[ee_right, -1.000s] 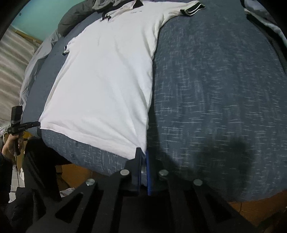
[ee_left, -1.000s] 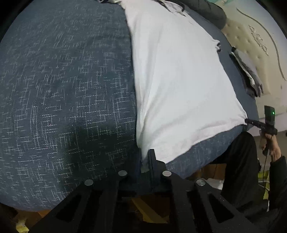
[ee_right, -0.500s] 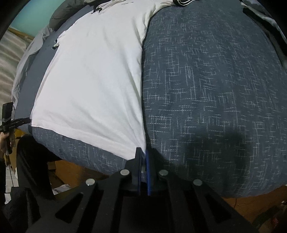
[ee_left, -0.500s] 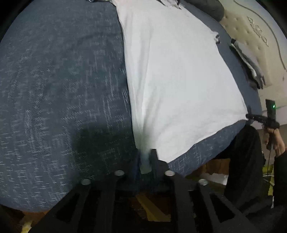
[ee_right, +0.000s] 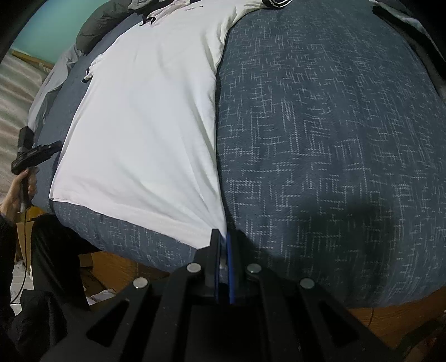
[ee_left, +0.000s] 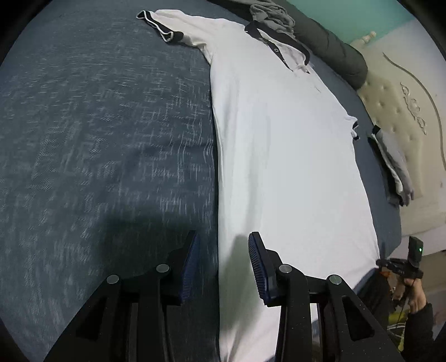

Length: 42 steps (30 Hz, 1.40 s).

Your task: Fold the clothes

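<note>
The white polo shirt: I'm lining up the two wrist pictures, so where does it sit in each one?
Left wrist view: the white polo shirt runs from top centre to the bottom edge, right of middle, its left edge between the open left gripper.
Right wrist view: the shirt fills the upper left, its hem corner pinched in the right gripper.
Shared landmark: the dark collar.

The left wrist camera sat low over the bed [ee_left: 97, 125], close behind its own fingers [ee_left: 192, 261], and faced along the shirt [ee_left: 278, 153] toward the collar. The right wrist camera looked from the bed's [ee_right: 334, 125] near edge, also close, up the shirt [ee_right: 145, 125]. Both views shared shirt and bed; each caught the other gripper at its margin.
</note>
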Tool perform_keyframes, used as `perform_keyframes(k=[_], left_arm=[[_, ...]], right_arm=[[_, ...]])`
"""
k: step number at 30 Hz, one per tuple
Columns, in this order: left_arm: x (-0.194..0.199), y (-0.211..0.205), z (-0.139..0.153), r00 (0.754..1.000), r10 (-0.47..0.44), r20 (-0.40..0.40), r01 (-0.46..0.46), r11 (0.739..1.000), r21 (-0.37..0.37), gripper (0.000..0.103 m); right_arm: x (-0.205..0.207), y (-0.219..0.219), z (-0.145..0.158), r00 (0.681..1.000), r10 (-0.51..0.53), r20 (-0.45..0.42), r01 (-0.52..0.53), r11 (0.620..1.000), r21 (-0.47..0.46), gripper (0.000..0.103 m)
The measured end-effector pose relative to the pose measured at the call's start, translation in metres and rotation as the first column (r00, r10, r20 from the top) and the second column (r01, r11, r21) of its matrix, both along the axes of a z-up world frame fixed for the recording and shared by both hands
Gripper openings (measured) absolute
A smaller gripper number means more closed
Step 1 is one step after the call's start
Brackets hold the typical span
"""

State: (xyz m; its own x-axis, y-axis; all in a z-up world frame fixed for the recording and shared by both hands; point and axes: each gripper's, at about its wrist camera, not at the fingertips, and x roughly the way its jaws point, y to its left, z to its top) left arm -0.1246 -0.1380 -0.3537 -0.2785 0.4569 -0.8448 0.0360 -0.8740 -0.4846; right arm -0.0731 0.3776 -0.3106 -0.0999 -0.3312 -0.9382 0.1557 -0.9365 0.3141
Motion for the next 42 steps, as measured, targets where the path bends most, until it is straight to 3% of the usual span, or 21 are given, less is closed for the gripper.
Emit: perform_keyframes(k=[1,2,3,16,22,30,35,37,39,42], left_arm=[[-0.006,0.0,-0.003,1.0,0.007,0.0,-0.007,1.0,0.004,0.026],[-0.011,0.001,-0.006,1.0,0.014,0.0,-0.014,1.0,0.007,0.008],[-0.017,0.001,-0.01,1.0,0.021,0.0,-0.021,1.0,0.011,0.002],[-0.016,-0.006,-0.024,0.997,0.082,0.003,-0.082,0.997,-0.011,0.003],[-0.011,-0.011,0.0,0.998,0.055,-0.009,-0.056,0.998,-0.034,0.006],[0.03,-0.018,0.015,0.999,-0.043,-0.004,0.043,0.996,-0.072,0.009],[0.026,-0.016,0.03,0.999,-0.019,-0.051,0.014,0.996,-0.093,0.012],[0.017,-0.012,0.038,0.996,-0.014,-0.085,0.005,0.994,-0.112,0.017],[0.005,-0.006,0.045,0.993,-0.015,-0.116,0.0,0.991,-0.133,0.019],[-0.019,0.011,0.055,0.986,-0.014,-0.169,-0.013,0.987,-0.158,0.02]], right_arm=[[0.0,0.001,0.001,1.0,0.0,0.0,0.0,1.0,0.0,0.004],[0.0,0.002,0.002,1.0,0.001,-0.001,-0.001,1.0,0.0,0.004],[0.0,0.002,0.003,1.0,0.003,-0.002,-0.003,1.0,-0.001,0.004],[-0.004,0.008,0.002,1.0,-0.01,0.003,0.01,1.0,0.001,0.004],[-0.006,0.007,0.003,1.0,-0.004,0.0,0.004,1.0,-0.001,0.004],[-0.012,0.02,0.013,1.0,-0.01,0.01,0.01,1.0,-0.026,0.005],[-0.022,0.032,0.029,0.999,-0.033,-0.006,0.033,0.998,-0.056,0.009],[-0.034,0.04,0.045,0.997,-0.069,-0.04,0.065,0.994,-0.084,0.014],[-0.054,0.047,0.062,0.988,-0.124,-0.094,0.114,0.989,-0.098,0.036],[-0.091,0.054,0.069,0.965,-0.214,-0.153,0.191,0.97,-0.153,0.037]])
